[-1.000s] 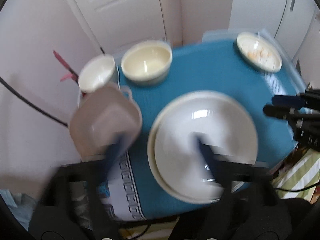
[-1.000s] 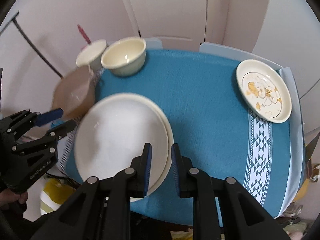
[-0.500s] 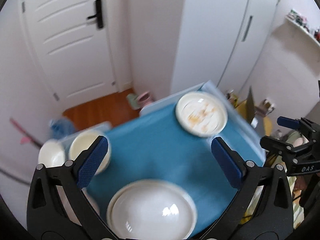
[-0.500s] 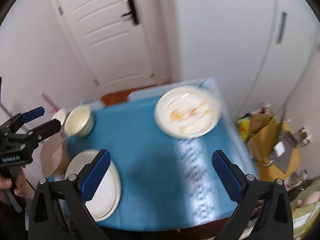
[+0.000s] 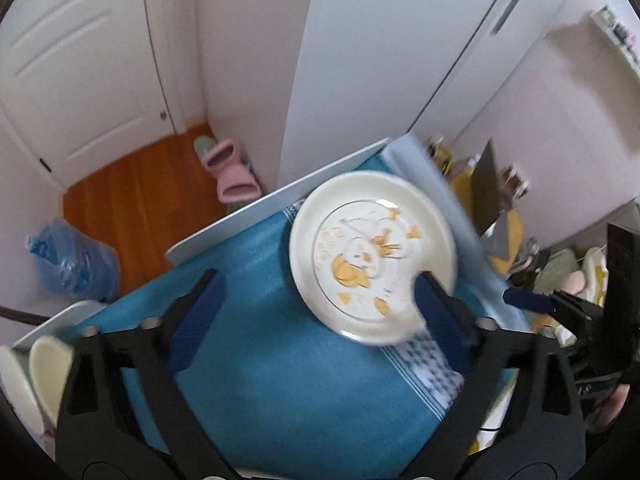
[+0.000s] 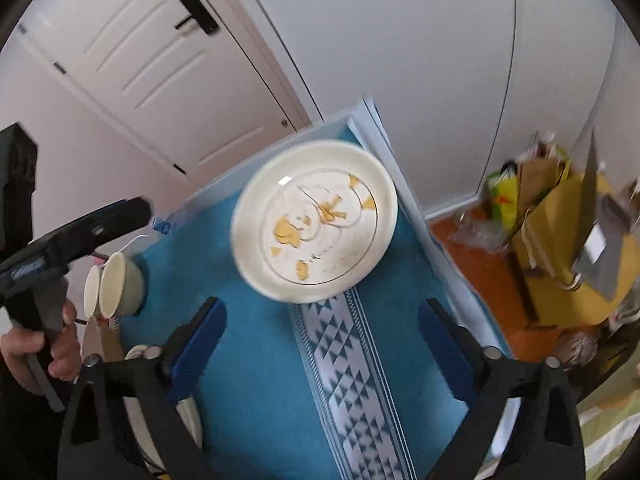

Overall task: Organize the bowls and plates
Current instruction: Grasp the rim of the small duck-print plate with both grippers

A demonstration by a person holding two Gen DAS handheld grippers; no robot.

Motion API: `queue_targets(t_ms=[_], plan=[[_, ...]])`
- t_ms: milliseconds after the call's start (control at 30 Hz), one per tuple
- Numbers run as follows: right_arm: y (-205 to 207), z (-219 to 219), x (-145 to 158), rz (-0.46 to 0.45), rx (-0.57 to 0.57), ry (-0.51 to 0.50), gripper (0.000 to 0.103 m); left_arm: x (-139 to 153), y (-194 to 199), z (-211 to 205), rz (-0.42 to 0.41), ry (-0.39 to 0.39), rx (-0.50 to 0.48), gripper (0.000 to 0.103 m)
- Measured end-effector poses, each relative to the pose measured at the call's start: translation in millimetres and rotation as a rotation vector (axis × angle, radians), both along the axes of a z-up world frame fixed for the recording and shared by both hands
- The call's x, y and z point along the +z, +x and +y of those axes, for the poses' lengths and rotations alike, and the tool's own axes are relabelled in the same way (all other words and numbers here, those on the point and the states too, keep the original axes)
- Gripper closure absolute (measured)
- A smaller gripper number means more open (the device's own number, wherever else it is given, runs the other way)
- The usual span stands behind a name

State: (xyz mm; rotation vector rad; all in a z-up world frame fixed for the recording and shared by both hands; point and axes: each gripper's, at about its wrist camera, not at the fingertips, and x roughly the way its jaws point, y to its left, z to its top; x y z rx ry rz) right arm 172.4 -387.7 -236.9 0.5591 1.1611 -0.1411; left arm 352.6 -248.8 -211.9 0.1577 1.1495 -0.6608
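A cream plate with a yellow cartoon print point(image 5: 372, 258) point(image 6: 316, 220) lies on the blue tablecloth point(image 5: 280, 360) near the table's far right corner. My left gripper point(image 5: 316, 320) is open and empty, hovering just short of the plate, its right finger overlapping the plate's near rim in view. My right gripper point(image 6: 320, 344) is open and empty, just short of the same plate. Two cream bowls point(image 6: 118, 290) stand at the table's left edge; they also show at the left edge of the left wrist view point(image 5: 36, 376). A white plate's rim point(image 6: 136, 354) peeks behind my right gripper's left finger.
The table corner point(image 5: 396, 144) sits close to a white wall and wardrobe point(image 5: 400, 60). A white door point(image 6: 160, 72) is behind. Pink slippers point(image 5: 230, 172) and a blue bag point(image 5: 72, 260) lie on the wood floor. Yellow bags and clutter point(image 6: 568, 240) stand right of the table.
Both grippers have opened wide and swung from the stacked plates toward the printed plate, which is now much closer. The left gripper no longer holds the brownish dish.
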Motion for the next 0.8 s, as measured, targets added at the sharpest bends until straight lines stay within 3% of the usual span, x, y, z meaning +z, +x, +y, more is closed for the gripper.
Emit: queue_targets(t_ms=[133,300,400,467,533,633,800], plan=[[8,-6,-36,-0.004,-0.030,0.035,0.041,-46,25,-18,0.056,0.040,-0.027,0.044],[16,-16,-53,-0.041,-0.062,0.040,0.052,-69,37,-26,0.061,0.045,-0.050,0.050],[21,-20,-60,-0.044,-0.089,0.046,0.061,-78,45,-29,0.070,0.054,-0.058,0.059],[23,-23,-62,-0.041,-0.106,0.038,0.067,-82,47,-30,0.077,0.060,-0.066,0.078],[25,-25,-64,-0.033,-0.122,0.035,0.073,-86,48,-32,0.080,0.068,-0.073,0.087],[26,-27,-67,-0.010,-0.133,0.009,0.087,-87,47,-33,0.064,0.067,-0.068,0.087],[27,-30,-68,-0.008,-0.125,0.005,0.087,-85,44,-33,0.058,0.072,-0.057,0.087]])
